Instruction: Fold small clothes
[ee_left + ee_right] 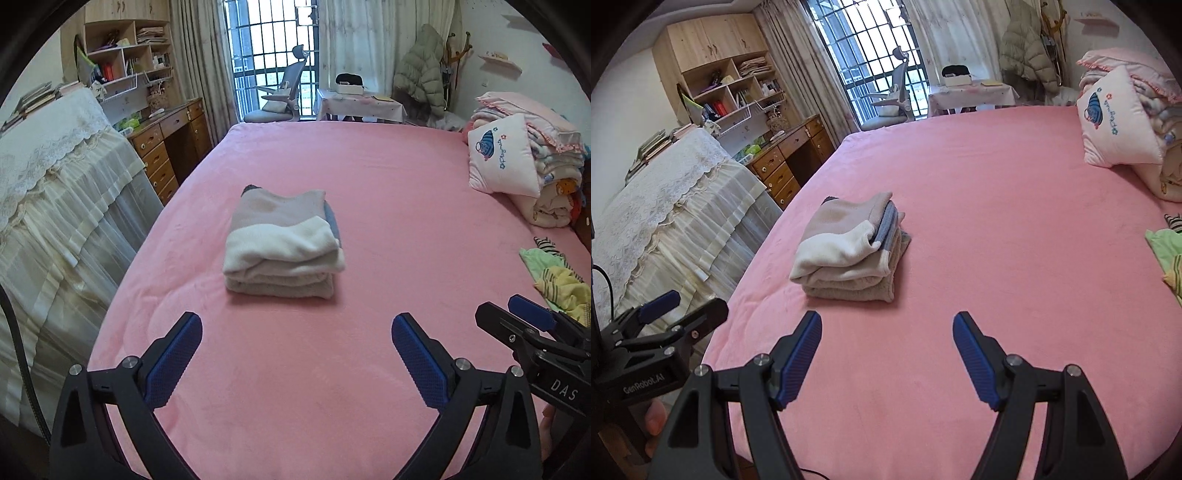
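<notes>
While both my hands hang above the near bed edge:
Left gripper (297, 338): blue ribbed fingers wide apart, nothing between.
Right gripper (887, 338): fingers apart, empty.
Folded fleece stack of beige, white and blue clothes (282, 243): mid-bed, well ahead of me.
Pink plush bedsheet (388, 206): broad bare room all round.
Unfolded green and yellow garments (557, 280): right edge.

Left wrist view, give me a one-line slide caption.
Open left gripper above the pink bed, empty, facing a folded sweater; unfolded clothes wait at right.
</notes>
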Tool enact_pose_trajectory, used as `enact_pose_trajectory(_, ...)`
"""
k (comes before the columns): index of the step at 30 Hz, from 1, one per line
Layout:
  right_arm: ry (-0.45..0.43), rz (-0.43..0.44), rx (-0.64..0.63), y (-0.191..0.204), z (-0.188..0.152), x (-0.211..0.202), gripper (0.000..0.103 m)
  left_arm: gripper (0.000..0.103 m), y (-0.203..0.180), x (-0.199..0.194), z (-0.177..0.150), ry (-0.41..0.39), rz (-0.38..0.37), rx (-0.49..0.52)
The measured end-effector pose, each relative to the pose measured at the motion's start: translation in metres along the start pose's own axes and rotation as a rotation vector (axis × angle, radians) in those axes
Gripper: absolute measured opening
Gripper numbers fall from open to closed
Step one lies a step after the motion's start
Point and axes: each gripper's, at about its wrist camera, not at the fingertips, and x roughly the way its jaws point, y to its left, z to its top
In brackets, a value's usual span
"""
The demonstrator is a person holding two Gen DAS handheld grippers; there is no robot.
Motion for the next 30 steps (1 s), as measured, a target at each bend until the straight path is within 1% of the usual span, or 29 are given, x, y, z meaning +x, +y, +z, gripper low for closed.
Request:
enact_pose_trajectory(3, -0.012, -0.012, -0.020, -0.002, -0.011, -0.020, 0.074, 0.102, -0.007, -0.012, -0.010, -0.004, -0.007, -0.016)
enact_pose_trajectory(5, -0.022, -0.025, -0.034, -0.004, -0.017, -0.030, 0.074, 0.102, -0.013, -0.021, -0.016, -0.024, 0.000, -0.023)
enact_pose_trajectory(7, -0.036, -0.052, -0.053, -0.005, -0.026, -0.039, 0.074, 0.102, -0.018, -0.032, -0.026, -0.057, 0.012, -0.056)
enact_pose_trajectory(9, -0.047, -0.085, -0.076, -0.008, -0.036, -0.047, 0.074, 0.102, -0.023, -0.040, -0.036, -0.072, 0.022, -0.090)
enact_pose_trajectory(11, -0.051, -0.103, -0.084, -0.013, -0.046, -0.053, 0.074, 0.102, -0.027, -0.044, -0.045, -0.074, 0.015, -0.121)
enact_pose_trajectory(13, -0.055, -0.118, -0.082, -0.020, -0.054, -0.060, 0.074, 0.102, -0.034, -0.045, -0.057, -0.058, 0.008, -0.150)
enact_pose_trajectory(15, -0.059, -0.137, -0.074, -0.029, -0.063, -0.066, 0.074, 0.102, -0.042, -0.042, -0.065, -0.035, 0.005, -0.149)
enact_pose_trajectory(17, -0.052, -0.154, -0.064, -0.039, -0.073, -0.070, 0.074, 0.102, -0.055, -0.038, -0.074, -0.010, 0.006, -0.126)
enact_pose_trajectory(20, -0.050, -0.169, -0.047, -0.053, -0.085, -0.077, 0.074, 0.102, -0.074, -0.037, -0.087, -0.009, 0.007, -0.106)
enact_pose_trajectory(23, -0.041, -0.176, -0.022, -0.065, -0.095, -0.083, 0.074, 0.102, -0.093, -0.037, -0.097, 0.002, -0.013, -0.090)
enact_pose_trajectory(26, -0.030, -0.186, -0.001, -0.077, -0.101, -0.086, 0.074, 0.102, -0.107, -0.037, -0.103, 0.007, -0.015, -0.079)
enact_pose_trajectory(30, -0.040, -0.218, -0.006, -0.086, -0.104, -0.093, 0.074, 0.102, -0.122, -0.035, -0.106, 0.014, -0.028, -0.055)
